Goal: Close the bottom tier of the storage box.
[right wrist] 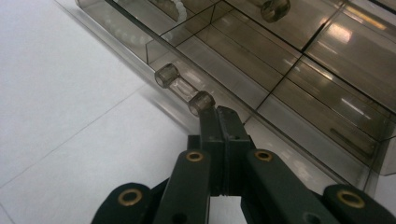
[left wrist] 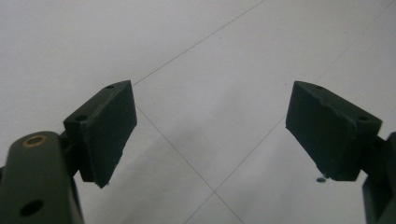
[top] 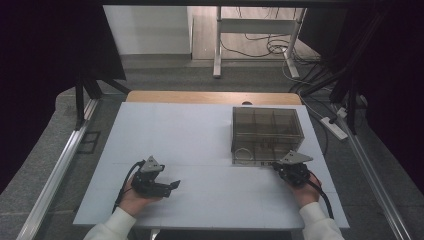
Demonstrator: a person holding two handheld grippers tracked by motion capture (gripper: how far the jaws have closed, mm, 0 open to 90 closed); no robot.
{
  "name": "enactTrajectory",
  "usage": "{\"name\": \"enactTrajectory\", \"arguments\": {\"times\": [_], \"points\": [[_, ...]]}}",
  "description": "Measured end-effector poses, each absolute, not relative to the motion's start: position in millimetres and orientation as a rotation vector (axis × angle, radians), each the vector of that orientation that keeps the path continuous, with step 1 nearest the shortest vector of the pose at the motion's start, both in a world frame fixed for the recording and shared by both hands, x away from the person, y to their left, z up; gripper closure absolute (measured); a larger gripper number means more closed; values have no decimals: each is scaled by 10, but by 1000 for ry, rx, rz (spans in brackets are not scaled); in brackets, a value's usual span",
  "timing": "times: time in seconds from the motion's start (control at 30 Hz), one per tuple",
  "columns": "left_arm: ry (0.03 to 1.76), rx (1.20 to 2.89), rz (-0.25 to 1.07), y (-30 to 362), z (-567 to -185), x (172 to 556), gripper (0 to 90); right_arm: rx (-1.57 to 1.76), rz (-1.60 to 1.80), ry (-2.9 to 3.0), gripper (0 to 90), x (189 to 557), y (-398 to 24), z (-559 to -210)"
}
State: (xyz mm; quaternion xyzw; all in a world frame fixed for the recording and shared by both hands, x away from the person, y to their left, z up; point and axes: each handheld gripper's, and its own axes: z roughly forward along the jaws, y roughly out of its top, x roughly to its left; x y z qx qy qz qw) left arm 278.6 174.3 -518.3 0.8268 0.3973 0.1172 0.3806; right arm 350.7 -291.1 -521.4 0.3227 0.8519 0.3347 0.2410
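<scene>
- Two tongs: right tongs (right wrist: 223,114) pressed together, tips at the handle (right wrist: 183,89) of the smoky drawer box (top: 267,134), far right on the surface (top: 200,145).
- Left tongs (left wrist: 210,135) apart, empty, near left.
- Step: approaching the handle; next, probably hook it and pull the drawer straight.

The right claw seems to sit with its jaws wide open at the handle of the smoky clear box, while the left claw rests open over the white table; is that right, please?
Not quite: the right claw has its jaws shut together, tips at the handle of the box, as the right gripper view shows. The left claw is indeed open over the white table.
</scene>
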Motion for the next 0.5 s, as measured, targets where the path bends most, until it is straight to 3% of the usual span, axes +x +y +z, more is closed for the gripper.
{"name": "enactTrajectory", "arguments": {"times": [0.5], "points": [[1017, 2105, 301, 1747, -5180, 2784, 164, 904, 909, 2321, 895, 3614, -2915, -5223]]}}
